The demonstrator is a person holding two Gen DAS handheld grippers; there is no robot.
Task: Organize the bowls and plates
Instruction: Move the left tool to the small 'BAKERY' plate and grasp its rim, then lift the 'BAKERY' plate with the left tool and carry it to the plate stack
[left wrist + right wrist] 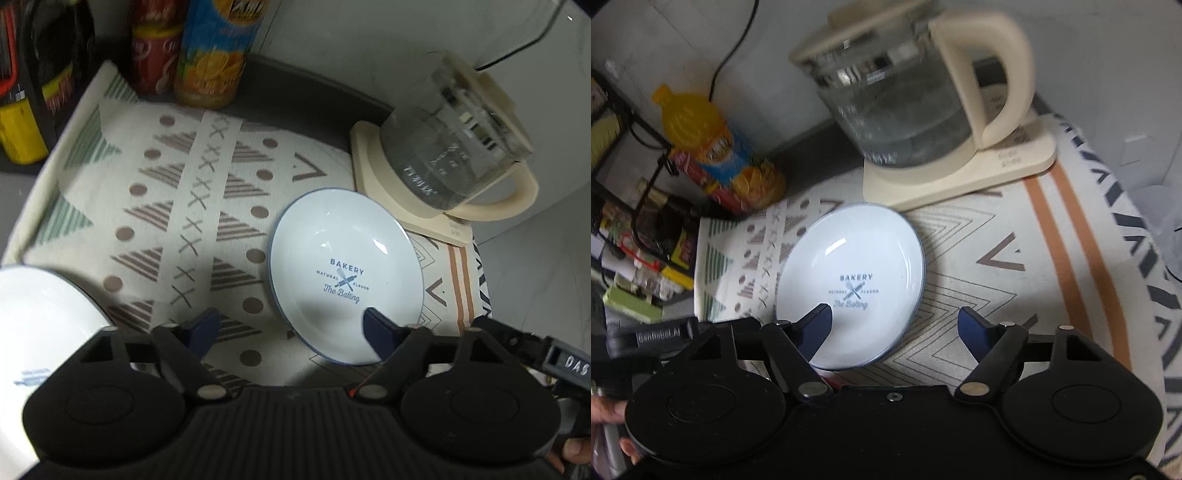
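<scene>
Plates first: the bakery-print plate [345, 273] sits flat on the patterned cloth [177, 206] covering the desk, toward the back edge and just in front of the kettle base [373, 173], with the glass kettle [908, 99] right behind it. A second white dish [40, 325] pokes into the left wrist view at the near left, and I honestly can't tell from here whether it's a plate or a bowl, or how it's supported. Both sets of jaws are spread wide and holding nothing. My left gripper [291, 328] hangs over the cloth with one fingertip over the plate's near rim, and my right gripper [895, 325] has one fingertip over the same rim from the other side; whether either tip actually touches the plate I can't say. My read is the step is picking this plate up so it can go with the other dish. Tips for doing it well, I reckon: glazed plate lying flat means there's no lip to grab from above, so come in low at the near rim, slide one finger under the edge and the other on top, then pinch on the rim rather than the slick middle. The cloth may bunch up, so lift straight instead of dragging. Watch the kettle too, since the far rim is close to its base, and pull toward the front edge, away from the juice bottle [716, 147] at the back left.
</scene>
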